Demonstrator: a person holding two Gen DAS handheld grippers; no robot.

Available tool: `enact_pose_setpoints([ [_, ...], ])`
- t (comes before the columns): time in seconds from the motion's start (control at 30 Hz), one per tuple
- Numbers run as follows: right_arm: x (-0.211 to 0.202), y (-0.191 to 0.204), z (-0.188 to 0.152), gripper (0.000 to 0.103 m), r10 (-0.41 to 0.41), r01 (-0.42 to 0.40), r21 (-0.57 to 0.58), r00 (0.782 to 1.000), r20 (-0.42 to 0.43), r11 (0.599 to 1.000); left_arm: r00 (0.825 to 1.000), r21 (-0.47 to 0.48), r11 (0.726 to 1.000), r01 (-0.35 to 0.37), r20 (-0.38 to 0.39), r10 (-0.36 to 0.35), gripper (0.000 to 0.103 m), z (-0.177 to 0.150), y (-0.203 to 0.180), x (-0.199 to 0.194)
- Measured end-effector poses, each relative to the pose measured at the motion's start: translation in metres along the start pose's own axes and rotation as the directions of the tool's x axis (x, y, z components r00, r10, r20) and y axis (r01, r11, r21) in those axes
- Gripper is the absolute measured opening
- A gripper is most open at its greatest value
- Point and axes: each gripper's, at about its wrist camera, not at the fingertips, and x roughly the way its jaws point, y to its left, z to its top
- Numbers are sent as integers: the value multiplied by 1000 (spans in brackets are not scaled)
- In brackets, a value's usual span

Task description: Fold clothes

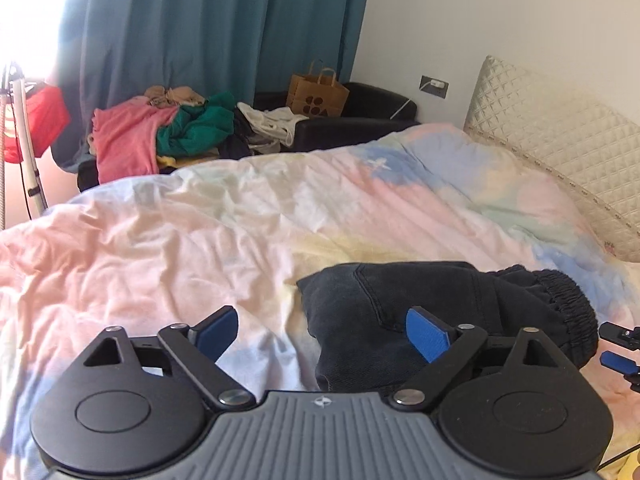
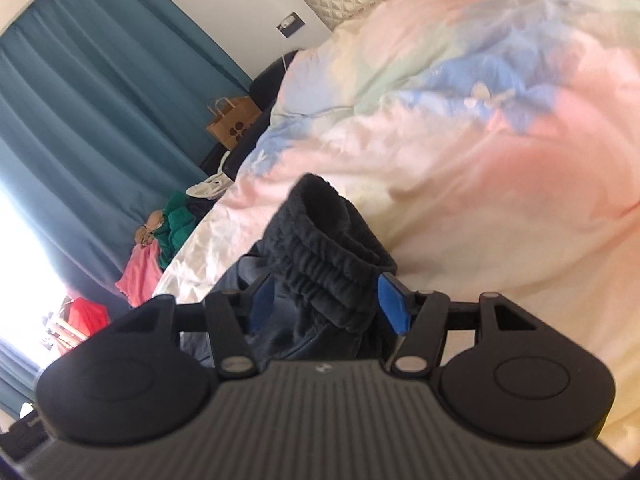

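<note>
Blue-padded fingers of the left gripper (image 1: 322,334) stand wide apart just over the bed, holding nothing; its right finger hangs above the near edge of the black trousers (image 1: 420,304), its left finger over bare duvet (image 1: 200,232). The trousers lie in a folded bundle on the near right part of the bed, dark denim-like cloth with a stitched seam, ending in a thick gathered elastic waistband (image 2: 332,276). In the right wrist view, the right gripper (image 2: 326,304) has that ribbed waistband between its blue pads, with the jaws at a medium gap; whether the pads actually pinch the cloth or merely flank it I cannot tell. The risk, as I judge it, is in that bulk: puckered elastic is springy and several layers thick, so a partial bite could catch only the top layer and let the fold slide open when lifted. The duvet beneath is soft, rumpled pastel cotton, and a low finger could snag it along with the garment. Across the room, a heap of pink and green clothes (image 1: 160,132) waits beside a brown paper bag (image 1: 316,94), before teal curtains (image 1: 208,28).
</note>
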Motion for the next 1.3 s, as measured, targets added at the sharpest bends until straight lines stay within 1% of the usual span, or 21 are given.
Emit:
enact_pose_setpoints([
  [0.03,-12,6,5,61,6,-5,-21,1000,11,1000,1000,3,1000,-4,18,4,101,5,-2,-18],
  [0.13,-50,28,15,63,21,-16,-110,999,49,994,998,25,1000,-13,65,12,103,14,-13,-69],
  [0.2,-80,47,19,73,30,-15,-181,996,81,983,995,44,999,-33,91,29,103,18,-22,-103],
  [0.23,-94,55,20,74,38,-17,-210,995,96,978,994,45,998,-54,101,49,103,19,-27,-118],
  [0.27,-108,62,21,82,52,-26,-231,993,108,973,991,48,996,-74,111,69,103,20,-33,-137],
  [0.33,-135,75,22,88,82,-47,-264,989,124,963,987,63,995,-79,141,70,103,19,-45,-172],
  [0.43,-174,92,20,102,121,-74,-311,983,137,948,979,78,994,-80,194,63,103,14,-60,-223],
  [0.53,-212,108,13,103,172,-108,-374,975,143,921,970,76,994,-76,235,57,103,5,-71,-270],
  [0.6,-233,117,4,103,189,-114,-415,971,146,903,966,73,995,-65,253,45,103,-4,-76,-300],
  [0.67,-251,124,-6,103,210,-121,-456,966,148,882,963,68,996,-59,268,39,103,-14,-79,-321],
  [0.7,-260,129,-13,103,220,-125,-479,964,147,869,959,64,996,-58,279,38,103,-23,-80,-337],
  [0.83,-283,139,-41,103,244,-136,-534,960,138,834,952,44,998,-54,305,38,103,-50,-79,-374],
  [0.93,-289,143,-64,103,252,-138,-564,959,130,814,937,17,998,-62,344,52,103,-70,-73,-399],
  [1.0,-289,143,-78,103,241,-120,-578,961,137,807,926,-7,998,-66,373,64,103,-80,-65,-410],
  [1.13,-283,141,-104,103,213,-82,-617,967,142,783,920,-29,996,-80,381,85,103,-99,-53,-418],
  [1.2,-280,138,-112,103,215,-88,-619,968,133,781,926,-25,995,-93,366,95,103,-109,-47,-414],
  [1.3,-277,136,-122,103,218,-86,-619,966,142,781,928,-7,993,-122,353,116,103,-124,-45,-410],
])
